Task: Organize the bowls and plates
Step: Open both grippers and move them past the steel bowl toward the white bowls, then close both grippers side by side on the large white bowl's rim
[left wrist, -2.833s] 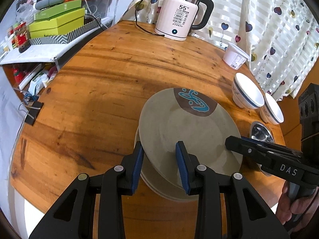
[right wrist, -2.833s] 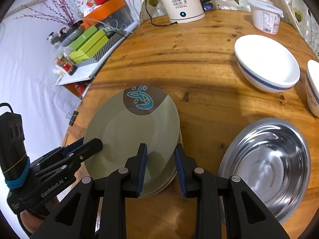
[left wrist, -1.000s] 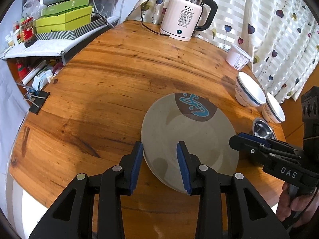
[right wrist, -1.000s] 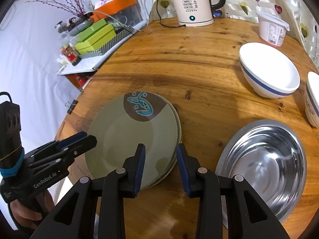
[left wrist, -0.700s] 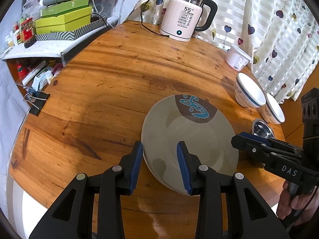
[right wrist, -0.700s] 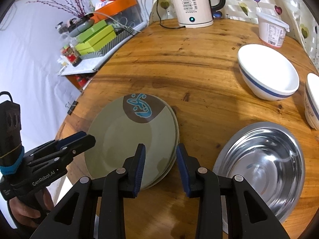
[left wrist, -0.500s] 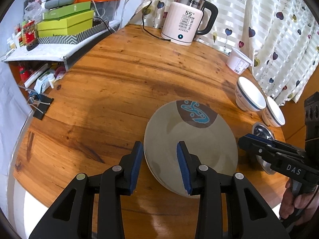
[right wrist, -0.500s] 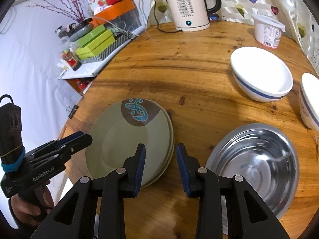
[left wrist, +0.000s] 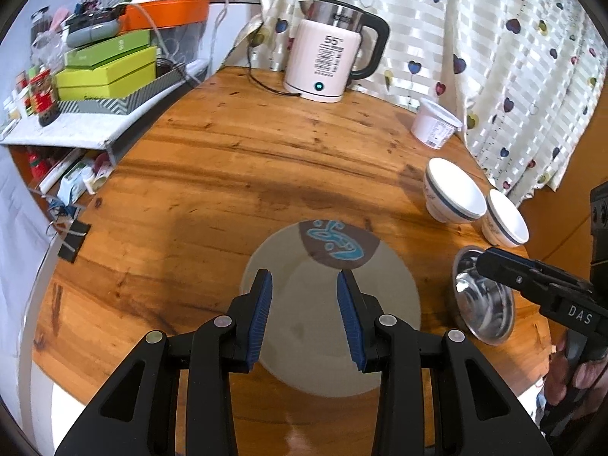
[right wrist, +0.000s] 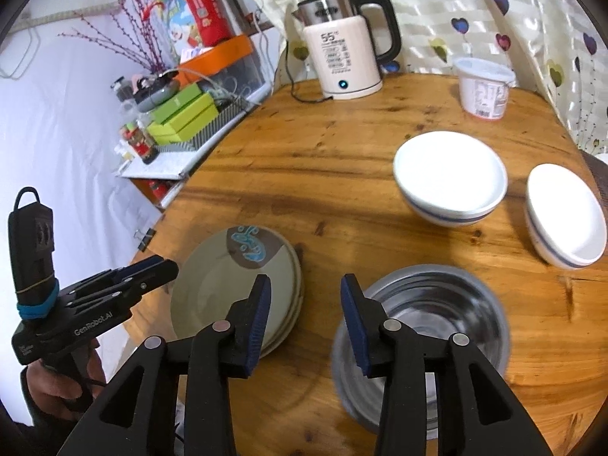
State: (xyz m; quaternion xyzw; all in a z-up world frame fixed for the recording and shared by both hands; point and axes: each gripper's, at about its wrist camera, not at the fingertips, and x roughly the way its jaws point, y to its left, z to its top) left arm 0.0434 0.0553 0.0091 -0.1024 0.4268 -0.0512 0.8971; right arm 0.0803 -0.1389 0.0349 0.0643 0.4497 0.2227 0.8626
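Plate stack flat on table. Left hand-held gripper hovering above, partly open, nothing gripped. Right hand-held gripper opening, empty (steel bowl just beside stack).

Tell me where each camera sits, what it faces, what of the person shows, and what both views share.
Left wrist: on the left gripper, open, looking down at the plate stack; the right gripper and a hand show at right.
Right wrist: on the right gripper, jaws opening, empty, between plates and steel bowl; the left gripper shows.
Shared: plates, steel bowl, kettle, two white bowls.
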